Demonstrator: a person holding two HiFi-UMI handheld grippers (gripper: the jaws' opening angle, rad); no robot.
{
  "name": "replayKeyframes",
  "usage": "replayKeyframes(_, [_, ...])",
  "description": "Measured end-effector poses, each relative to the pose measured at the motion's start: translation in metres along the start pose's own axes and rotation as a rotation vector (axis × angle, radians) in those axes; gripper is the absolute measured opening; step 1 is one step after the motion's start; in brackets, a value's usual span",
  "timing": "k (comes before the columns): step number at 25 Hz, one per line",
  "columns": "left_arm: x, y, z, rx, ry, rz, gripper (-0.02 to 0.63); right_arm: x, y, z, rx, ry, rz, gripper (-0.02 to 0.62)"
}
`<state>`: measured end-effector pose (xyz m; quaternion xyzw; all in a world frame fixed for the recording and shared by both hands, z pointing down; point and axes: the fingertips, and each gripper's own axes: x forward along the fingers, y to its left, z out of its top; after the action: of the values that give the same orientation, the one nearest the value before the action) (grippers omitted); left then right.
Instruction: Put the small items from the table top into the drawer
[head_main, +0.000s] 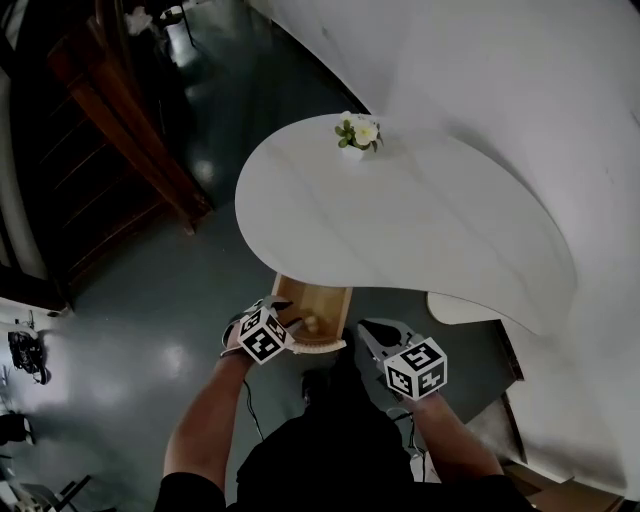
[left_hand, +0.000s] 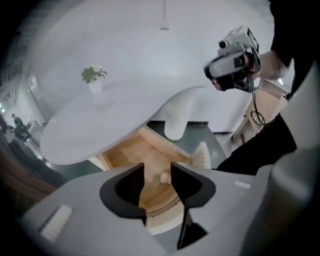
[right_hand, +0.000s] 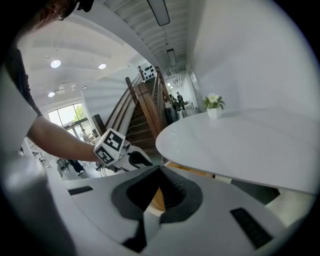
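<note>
The white table (head_main: 430, 225) bears only a small white pot of flowers (head_main: 357, 135), which also shows as the pot (left_hand: 94, 82) and the pot (right_hand: 213, 107). Under the table's near edge a wooden drawer (head_main: 318, 300) is pulled out. A small pale round thing (head_main: 311, 323) lies near its ribbed white front. My left gripper (head_main: 290, 322) is at the drawer's front left corner. It is open, and the round thing (left_hand: 164, 177) shows between its empty jaws. My right gripper (head_main: 368, 335) is to the right of the drawer, its jaws together and holding nothing.
A dark wooden staircase (head_main: 120, 120) rises at the left over a glossy dark floor (head_main: 150, 330). A white wall (head_main: 520, 90) curves behind the table. The table's white base (head_main: 462, 308) is right of the drawer. The person's body is close below the drawer.
</note>
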<state>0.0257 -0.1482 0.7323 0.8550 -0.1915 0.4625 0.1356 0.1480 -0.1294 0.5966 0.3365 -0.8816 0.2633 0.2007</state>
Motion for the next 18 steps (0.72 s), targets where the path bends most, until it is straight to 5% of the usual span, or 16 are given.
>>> replayKeyframes(5, [-0.067,0.004,0.042,-0.186,-0.257,0.028,0.153,-0.019,0.015,0.030,-0.031,-0.030,-0.029,0.009])
replayKeyframes(13, [-0.147,-0.006,0.092,-0.274,-0.518,0.054,0.101,-0.039,0.024,0.088,-0.108,-0.099,-0.016,0.009])
replayKeyframes(18, [-0.181,-0.004,0.105,-0.283,-0.568,0.201,0.055,-0.042,0.028,0.114,-0.160,-0.118,0.082,0.009])
